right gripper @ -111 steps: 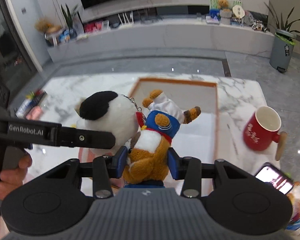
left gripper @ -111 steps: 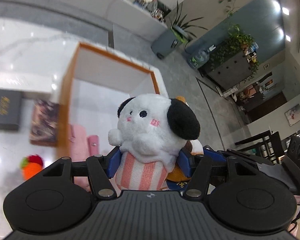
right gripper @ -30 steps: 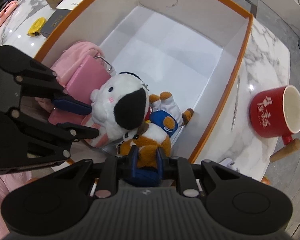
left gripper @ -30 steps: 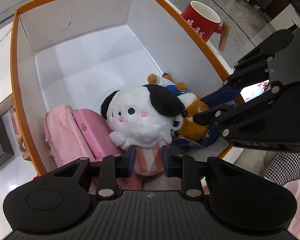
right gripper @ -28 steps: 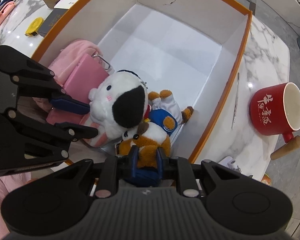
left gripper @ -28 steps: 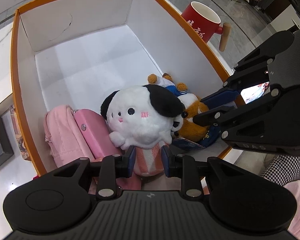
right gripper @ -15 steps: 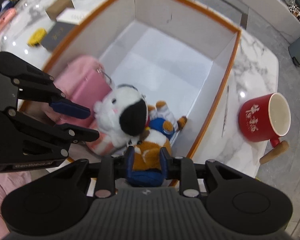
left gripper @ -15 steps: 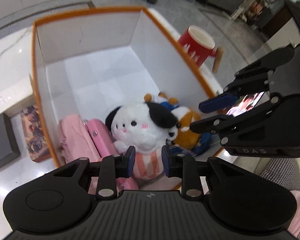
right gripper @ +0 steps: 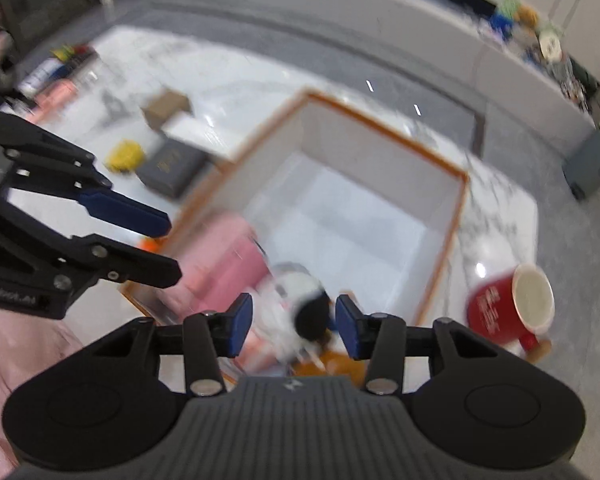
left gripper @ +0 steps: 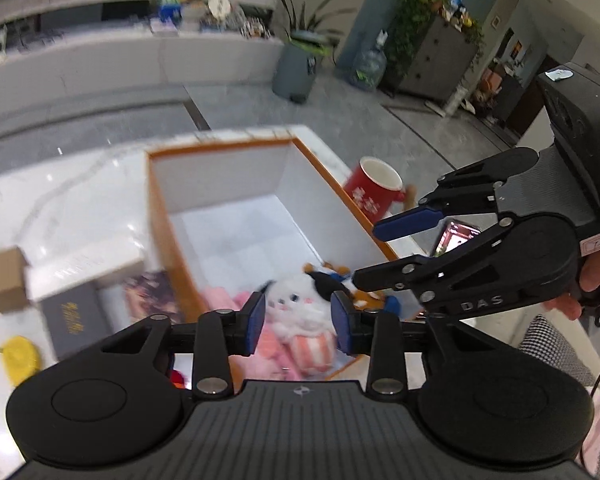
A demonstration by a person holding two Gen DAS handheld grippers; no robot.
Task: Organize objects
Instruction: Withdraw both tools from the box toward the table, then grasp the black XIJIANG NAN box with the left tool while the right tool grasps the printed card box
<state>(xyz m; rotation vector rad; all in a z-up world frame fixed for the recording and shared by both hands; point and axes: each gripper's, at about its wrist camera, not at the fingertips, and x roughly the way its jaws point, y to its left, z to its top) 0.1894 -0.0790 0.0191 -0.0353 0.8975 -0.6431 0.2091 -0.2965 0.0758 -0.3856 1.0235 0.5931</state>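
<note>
Plushies (left gripper: 300, 312) sit in the box (left gripper: 220, 148); both grippers (left gripper: 298, 322) (right gripper: 294, 326), jaws opening and empty, should lift straight clear.

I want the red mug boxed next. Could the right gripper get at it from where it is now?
Probably yes. The red mug stands on the table outside the orange-rimmed box, nothing over it, and the right gripper is empty, jaws opening.

Mounted on each wrist, angled down from above and looking forward; sharing the orange-rimmed box (left gripper: 162, 216) (right gripper: 384, 128) below.
</note>
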